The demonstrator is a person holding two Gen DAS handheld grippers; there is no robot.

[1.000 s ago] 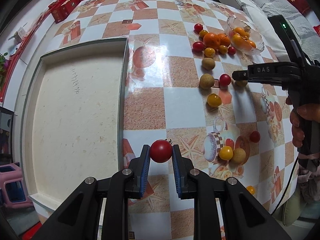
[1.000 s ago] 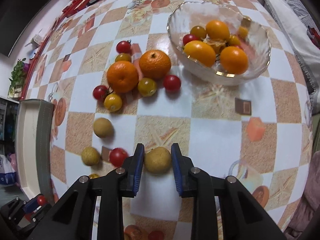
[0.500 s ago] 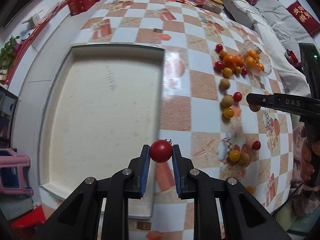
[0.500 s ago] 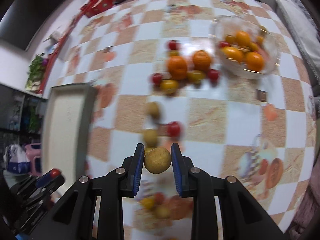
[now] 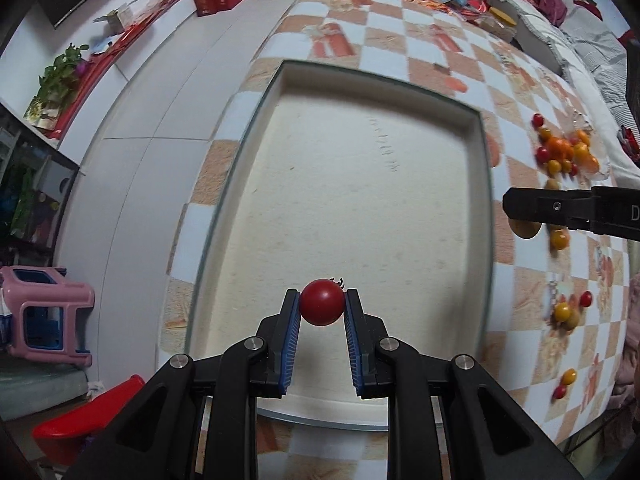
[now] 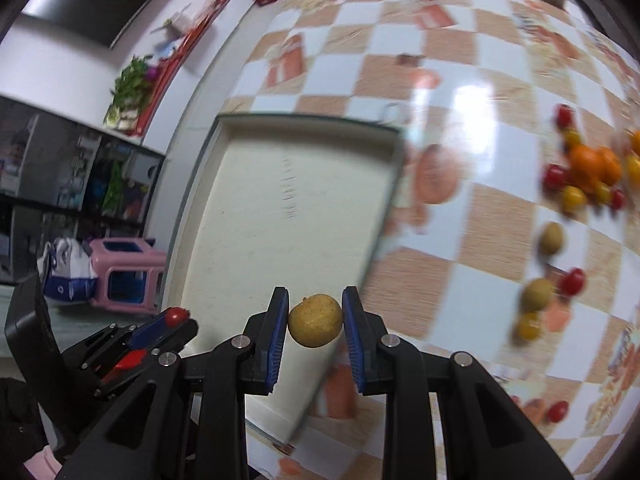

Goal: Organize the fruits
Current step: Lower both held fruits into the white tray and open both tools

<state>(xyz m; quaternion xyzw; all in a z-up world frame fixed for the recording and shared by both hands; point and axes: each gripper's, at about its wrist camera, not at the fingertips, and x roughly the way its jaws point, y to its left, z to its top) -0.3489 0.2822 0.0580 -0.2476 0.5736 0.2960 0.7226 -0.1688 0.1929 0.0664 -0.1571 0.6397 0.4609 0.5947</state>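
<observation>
Setting: checked orange-and-white counter [image 5: 440, 40] carrying a shallow cream rectangular tray [image 5: 360, 200]; cluttered room edge and a pink plastic stool [image 5: 44, 316] beyond the tray's far side.
Left hand-held gripper [image 5: 322, 312]: jaws narrow, blue pads clamped on a small round red cherry tomato [image 5: 322, 307], held above the tray's near end, pointing steeply down.
Right hand-held gripper [image 6: 315, 320]: jaws slightly wider, pads pressing both sides of a round tan-yellow longan-like fruit [image 6: 315, 320], above the tray's near right edge, tilted down but less steeply than the left.
Spacing: in the right wrist view the left hand-held gripper sits low and to the left of the tray edge; in the left wrist view the right one reaches in from beyond the tray's right rim. They are near each other over the same tray end.
Remaining fruit: loose red, yellow, tan and orange fruits [image 6: 588, 168] scattered on the counter well to the right of the tray; a glass bowl is only faintly visible there.
Risk, release: both fruits are round and the tray floor is bare and smooth, so letting go from high up would likely send them rolling or bouncing over the low rim.
Risk, right placement: the tan fruit hangs about over the rim; opening there could drop it on the edge and off onto the counter.
Risk, crowding: two tools converging on one end could knock together.
Risk, grip: squeezing the soft tomato harder could split it.
</observation>
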